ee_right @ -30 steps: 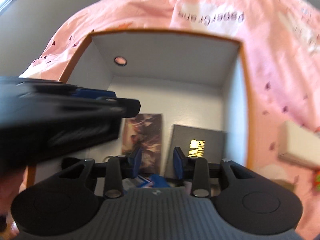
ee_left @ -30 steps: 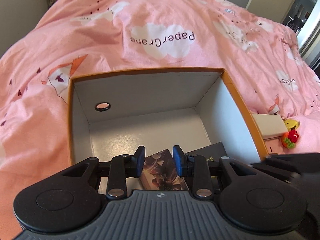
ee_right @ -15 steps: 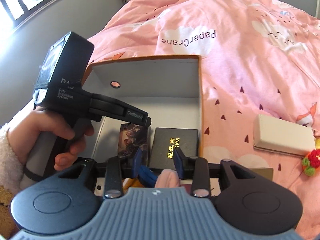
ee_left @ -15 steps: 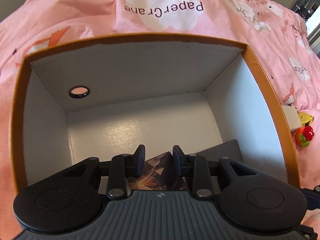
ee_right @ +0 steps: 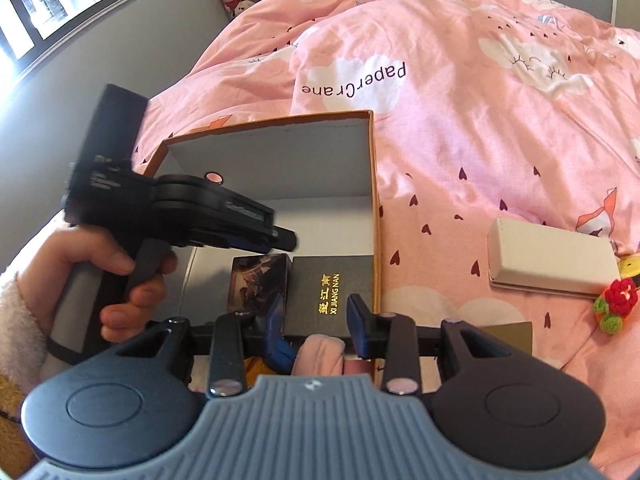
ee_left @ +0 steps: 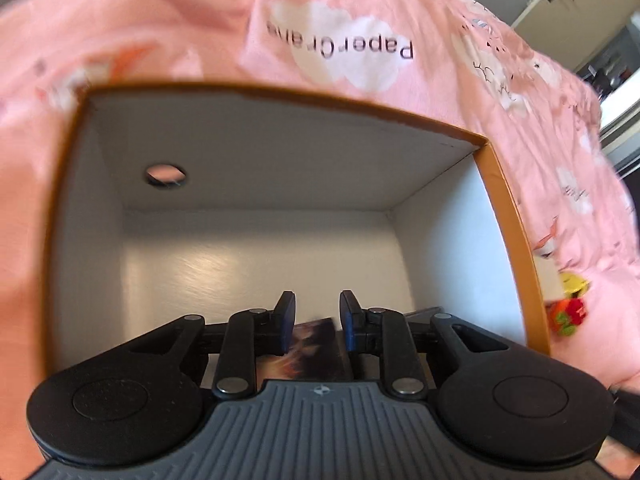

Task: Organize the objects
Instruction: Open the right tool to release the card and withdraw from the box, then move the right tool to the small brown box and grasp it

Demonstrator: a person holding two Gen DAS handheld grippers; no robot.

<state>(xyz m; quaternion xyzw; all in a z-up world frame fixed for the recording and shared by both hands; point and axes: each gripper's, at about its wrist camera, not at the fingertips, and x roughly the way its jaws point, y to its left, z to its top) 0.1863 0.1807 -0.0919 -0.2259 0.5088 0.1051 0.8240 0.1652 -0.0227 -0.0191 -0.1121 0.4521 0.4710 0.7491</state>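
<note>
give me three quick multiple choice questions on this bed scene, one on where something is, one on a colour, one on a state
1. Where does the black box with gold lettering lie?
A. inside the orange-rimmed cardboard box
B. on the pink duvet
C. on the windowsill

2. What colour is the flat rectangular case lying on the duvet?
A. blue
B. cream
C. black

3. What is between the right gripper jaws?
A. the cream case
B. the crocheted red flower
C. nothing; they stand apart

Answers: 1 A, it rests on the box floor beside a picture-printed box. 2 B, it is pale cream. 3 C, the gap holds nothing.
</note>
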